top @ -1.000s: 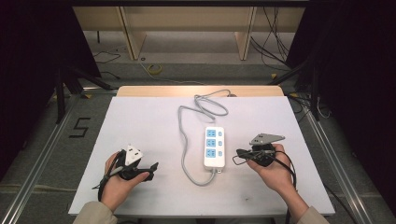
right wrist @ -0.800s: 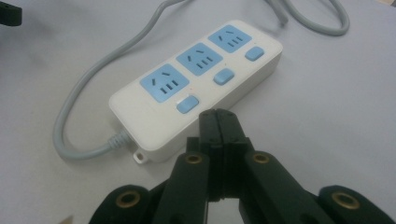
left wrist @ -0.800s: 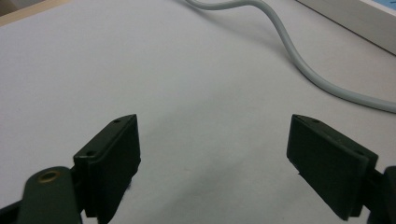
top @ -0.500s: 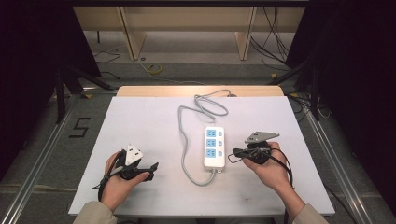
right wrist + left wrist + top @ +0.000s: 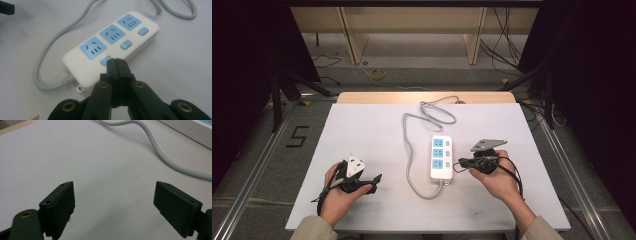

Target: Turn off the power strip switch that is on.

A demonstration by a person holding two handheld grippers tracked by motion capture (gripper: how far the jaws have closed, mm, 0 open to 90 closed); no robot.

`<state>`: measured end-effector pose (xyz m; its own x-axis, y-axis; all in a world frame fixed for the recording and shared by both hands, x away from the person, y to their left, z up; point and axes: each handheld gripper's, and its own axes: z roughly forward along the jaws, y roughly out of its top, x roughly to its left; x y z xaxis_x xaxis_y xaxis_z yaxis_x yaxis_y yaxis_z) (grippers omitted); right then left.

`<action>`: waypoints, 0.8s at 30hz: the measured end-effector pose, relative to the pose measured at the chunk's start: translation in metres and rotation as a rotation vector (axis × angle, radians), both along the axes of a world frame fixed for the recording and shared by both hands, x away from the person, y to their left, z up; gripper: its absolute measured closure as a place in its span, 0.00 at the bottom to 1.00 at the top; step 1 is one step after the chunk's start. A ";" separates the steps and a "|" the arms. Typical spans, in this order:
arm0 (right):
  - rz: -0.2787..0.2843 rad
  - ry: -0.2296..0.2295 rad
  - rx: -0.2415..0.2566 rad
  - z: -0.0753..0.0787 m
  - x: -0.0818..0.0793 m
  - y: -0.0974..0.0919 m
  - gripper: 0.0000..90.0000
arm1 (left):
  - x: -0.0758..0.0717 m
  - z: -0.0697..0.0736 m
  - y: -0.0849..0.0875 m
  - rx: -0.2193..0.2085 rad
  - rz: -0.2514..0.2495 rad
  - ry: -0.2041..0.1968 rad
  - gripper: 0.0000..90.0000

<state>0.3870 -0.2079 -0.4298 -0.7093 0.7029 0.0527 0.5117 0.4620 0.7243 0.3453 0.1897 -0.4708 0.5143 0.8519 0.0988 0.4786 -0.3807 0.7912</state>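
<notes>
Precision matters now: the right gripper (image 5: 117, 62), jaws pressed together on nothing, has its tips at the nearest blue rocker switch (image 5: 105, 60) of the white plastic three-socket power strip (image 5: 111, 47) just ahead, so press squarely down, while the left gripper (image 5: 120, 207) waits wide, empty.

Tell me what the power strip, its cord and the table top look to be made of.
Power strip: likely hard moulded plastic, smooth white shell with light blue socket faces and buttons, faint sheen. Cord: grey, rubbery or vinyl sheath by its soft loops. Table top: matte white sheet, perhaps laminate; a wood-coloured edge shows at the far side.
</notes>
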 end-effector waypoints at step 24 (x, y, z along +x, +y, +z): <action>0.030 0.008 -0.022 0.002 0.005 0.014 1.00 | 0.000 0.000 0.000 0.000 0.001 -0.003 0.19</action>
